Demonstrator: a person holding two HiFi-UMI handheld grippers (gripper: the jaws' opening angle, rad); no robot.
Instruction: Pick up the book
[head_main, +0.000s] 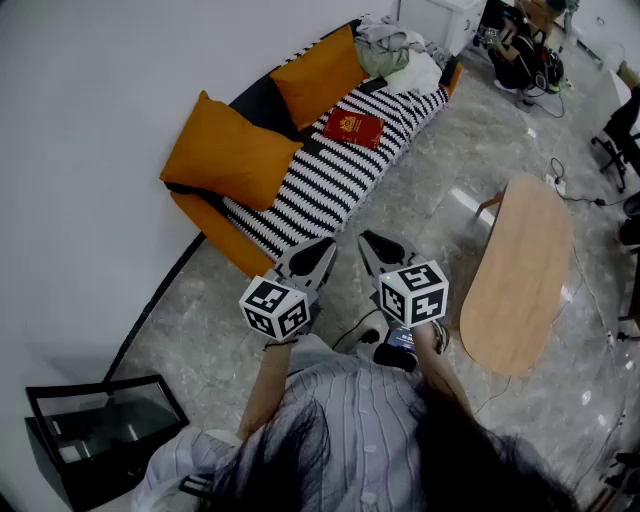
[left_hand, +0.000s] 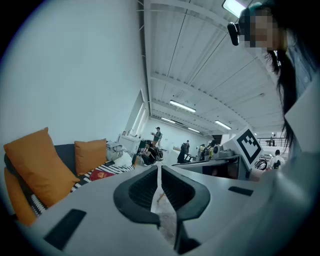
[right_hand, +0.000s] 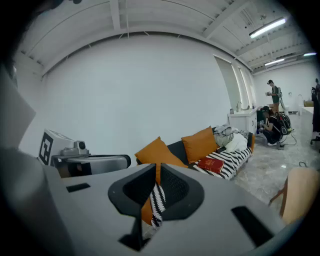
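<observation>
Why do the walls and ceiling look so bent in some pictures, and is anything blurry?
Left gripper view and right gripper view: wide-angle lenses bow the ceiling and darken the corners. Head view: straighter, evenly lit, pale glare on the polished floor, red book sharp.

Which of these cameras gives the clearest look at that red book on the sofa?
The head view: it looks down on the book, so the whole red cover shows, flat on the striped sofa. The right gripper view shows it small and slanted; the left gripper view shows only a distant red scrap.
</observation>
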